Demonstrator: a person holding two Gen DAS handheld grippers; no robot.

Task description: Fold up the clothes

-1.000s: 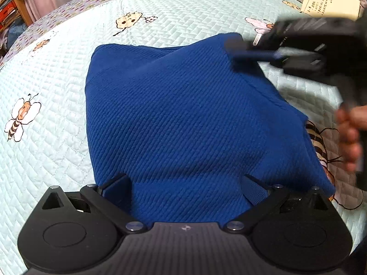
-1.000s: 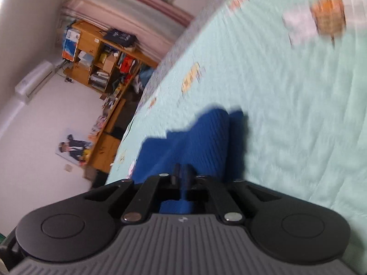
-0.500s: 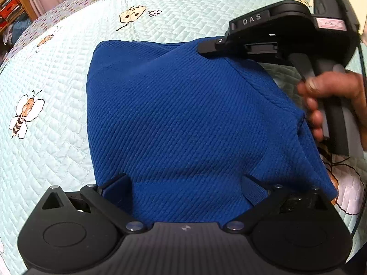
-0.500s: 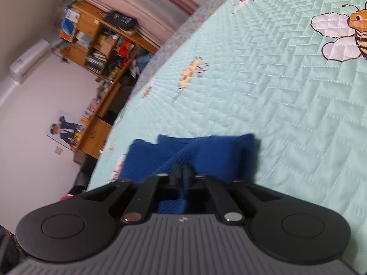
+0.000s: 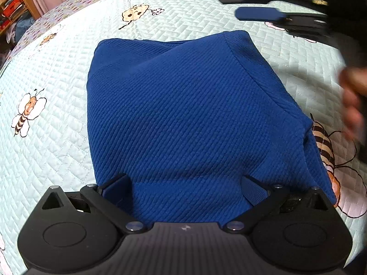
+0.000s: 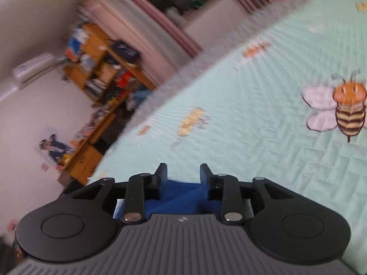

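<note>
Blue ribbed garment (image 5: pixel 183 119) lies folded on the bee-print quilt (image 5: pixel 57 73), nearer its right edge. Our left gripper (image 5: pixel 185 190) stands wide over its near edge, pads apart. Our right gripper (image 5: pixel 250 5) is opening above its far corner, gripping nothing.

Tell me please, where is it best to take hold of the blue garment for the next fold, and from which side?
Probably the blue garment is best taken at its far right corner, approached from the right, low over the quilt. That corner sticks out as a thin, free edge.
</note>
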